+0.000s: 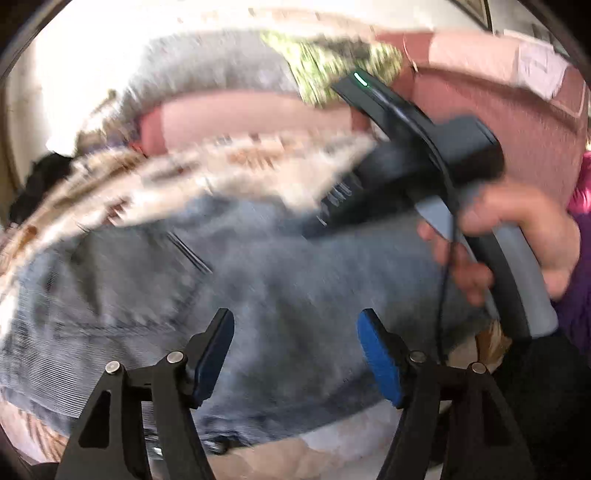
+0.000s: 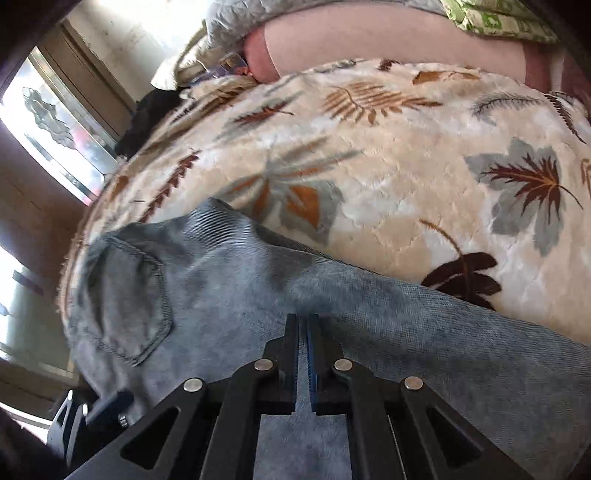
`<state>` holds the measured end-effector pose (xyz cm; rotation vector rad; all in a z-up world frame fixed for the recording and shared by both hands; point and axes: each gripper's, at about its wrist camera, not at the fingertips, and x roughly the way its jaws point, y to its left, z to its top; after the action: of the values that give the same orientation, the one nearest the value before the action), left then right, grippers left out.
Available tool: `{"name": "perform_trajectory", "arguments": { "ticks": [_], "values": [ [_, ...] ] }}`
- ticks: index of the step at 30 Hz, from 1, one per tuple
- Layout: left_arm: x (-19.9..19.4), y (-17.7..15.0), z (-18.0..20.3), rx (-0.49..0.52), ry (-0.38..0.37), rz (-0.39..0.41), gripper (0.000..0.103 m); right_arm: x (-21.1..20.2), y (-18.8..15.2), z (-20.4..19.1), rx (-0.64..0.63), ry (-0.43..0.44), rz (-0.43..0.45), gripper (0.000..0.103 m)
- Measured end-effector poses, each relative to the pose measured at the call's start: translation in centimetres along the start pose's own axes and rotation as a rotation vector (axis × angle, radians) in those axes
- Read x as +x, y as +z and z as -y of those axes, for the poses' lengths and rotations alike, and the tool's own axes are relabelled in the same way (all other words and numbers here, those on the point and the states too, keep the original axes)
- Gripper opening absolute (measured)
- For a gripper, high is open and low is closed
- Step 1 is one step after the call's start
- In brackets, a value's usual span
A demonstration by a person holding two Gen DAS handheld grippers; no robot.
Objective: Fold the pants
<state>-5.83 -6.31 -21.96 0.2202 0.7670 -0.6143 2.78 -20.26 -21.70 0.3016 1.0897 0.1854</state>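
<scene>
Blue-grey jeans (image 2: 221,280) lie flat on a cream blanket with a leaf print (image 2: 406,166), with a back pocket (image 2: 125,295) showing at the left. My right gripper (image 2: 303,323) hovers low over the jeans with its jaws shut, and no cloth shows between the pads. In the blurred left wrist view the jeans (image 1: 258,280) fill the middle. My left gripper (image 1: 297,334) stands open above them with nothing between its blue pads. A hand (image 1: 517,236) at the right grasps the other gripper's handle.
Beyond the blanket lie a pink pillow (image 2: 369,37), a grey quilt (image 2: 236,18) and a green patterned cloth (image 2: 498,18). A dark bundle (image 2: 147,118) sits at the bed's far left edge, beside a bright window (image 2: 55,122). A red padded backrest (image 1: 498,122) rises at the right.
</scene>
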Motion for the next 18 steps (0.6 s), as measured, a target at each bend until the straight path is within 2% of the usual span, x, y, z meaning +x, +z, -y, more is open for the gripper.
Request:
{"name": "perform_trajectory", "arguments": {
  "ticks": [1, 2, 5, 8, 13, 18],
  "values": [
    [1.1, -0.3, 0.3, 0.011, -0.013, -0.057, 0.07, 0.4, 0.1, 0.2, 0.002, -0.004, 0.001, 0.005],
    [1.6, -0.4, 0.4, 0.021, -0.008, -0.078, 0.071, 0.5, 0.4, 0.5, 0.014, 0.002, 0.022, 0.005],
    [1.4, -0.7, 1.0, 0.055, -0.017, -0.061, 0.075, 0.3, 0.9, 1.8, 0.097, 0.047, 0.035, 0.005],
    [1.3, -0.9, 1.0, 0.064, -0.023, -0.058, 0.076, -2.0, 0.4, 2.5, 0.108, 0.005, 0.088, 0.005],
    [1.4, -1.0, 1.1, 0.067, -0.024, -0.058, 0.081, -7.6, -3.3, 7.4, 0.187, -0.045, 0.164, 0.005],
    [1.8, -1.1, 1.5, 0.091, -0.006, -0.057, 0.086, -11.8, -8.7, 14.8, 0.351, -0.177, 0.196, 0.005]
  ]
}}
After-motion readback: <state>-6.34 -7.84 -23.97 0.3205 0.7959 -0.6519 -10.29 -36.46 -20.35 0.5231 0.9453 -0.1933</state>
